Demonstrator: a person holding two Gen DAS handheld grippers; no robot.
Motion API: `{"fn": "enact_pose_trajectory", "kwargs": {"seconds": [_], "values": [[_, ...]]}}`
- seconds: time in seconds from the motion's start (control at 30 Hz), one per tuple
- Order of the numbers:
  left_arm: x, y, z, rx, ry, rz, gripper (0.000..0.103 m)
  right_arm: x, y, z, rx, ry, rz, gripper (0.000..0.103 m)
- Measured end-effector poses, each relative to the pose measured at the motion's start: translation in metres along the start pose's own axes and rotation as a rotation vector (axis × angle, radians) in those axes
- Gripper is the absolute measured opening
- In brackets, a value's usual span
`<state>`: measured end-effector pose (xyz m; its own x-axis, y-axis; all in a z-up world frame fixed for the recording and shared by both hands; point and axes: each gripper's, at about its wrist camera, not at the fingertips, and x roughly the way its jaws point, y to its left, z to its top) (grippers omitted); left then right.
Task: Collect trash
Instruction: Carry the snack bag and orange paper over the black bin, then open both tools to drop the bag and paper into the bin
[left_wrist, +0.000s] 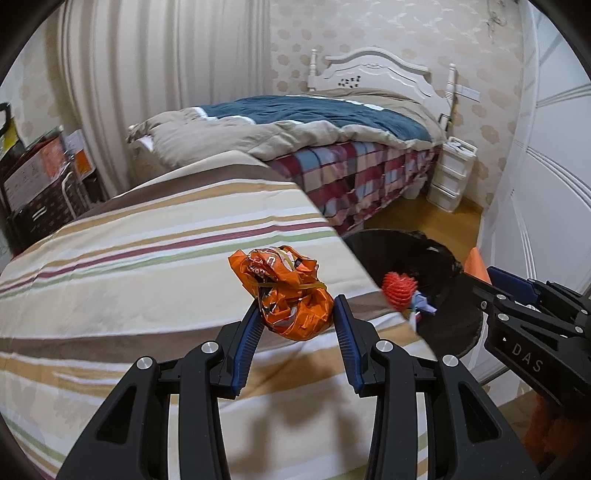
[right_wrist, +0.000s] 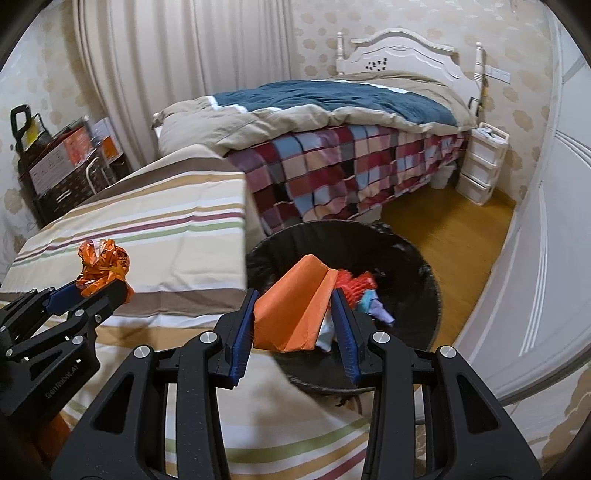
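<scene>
While crinkled foil wrapper (left_wrist: 291, 295) fills left tool (left_wrist: 297, 314) | right tool (right_wrist: 293, 314): folded orange paper (right_wrist: 291, 314)

each wrist view looks forward and down along its fingers, close above the striped bedcover (left_wrist: 147, 258); both share the black bin (right_wrist: 406, 266) and far bed (right_wrist: 332, 110).

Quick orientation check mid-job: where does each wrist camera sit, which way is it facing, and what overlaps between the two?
Left wrist: on the left gripper, looking down along its fingers over the striped surface at the held crumpled orange wrapper; right gripper enters at right.
Right wrist: on the right gripper, facing the black bin, gripping folded orange paper; left gripper enters at left.
Shared: bin, wrapper, paper, bed.
</scene>
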<state>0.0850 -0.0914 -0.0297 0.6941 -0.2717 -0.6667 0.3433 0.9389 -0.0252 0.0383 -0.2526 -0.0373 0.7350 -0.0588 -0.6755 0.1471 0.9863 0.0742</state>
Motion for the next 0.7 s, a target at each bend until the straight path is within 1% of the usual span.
{"fn": "enact_pose_trajectory", "kwargs": {"seconds": [0.17, 0.4, 0.7], "values": [[0.015, -0.018, 0.010, 0.029, 0.005, -0.026, 0.041, 0.005, -0.018, 0.006, 0.022, -0.010, -0.028, 0.039], [0.043, -0.045, 0.026, 0.066, 0.004, -0.049, 0.041, 0.018, -0.041, 0.014, 0.050, -0.001, -0.053, 0.039], [0.073, -0.066, 0.036, 0.097, 0.027, -0.052, 0.041, 0.040, -0.058, 0.021, 0.078, 0.021, -0.063, 0.039]]}}
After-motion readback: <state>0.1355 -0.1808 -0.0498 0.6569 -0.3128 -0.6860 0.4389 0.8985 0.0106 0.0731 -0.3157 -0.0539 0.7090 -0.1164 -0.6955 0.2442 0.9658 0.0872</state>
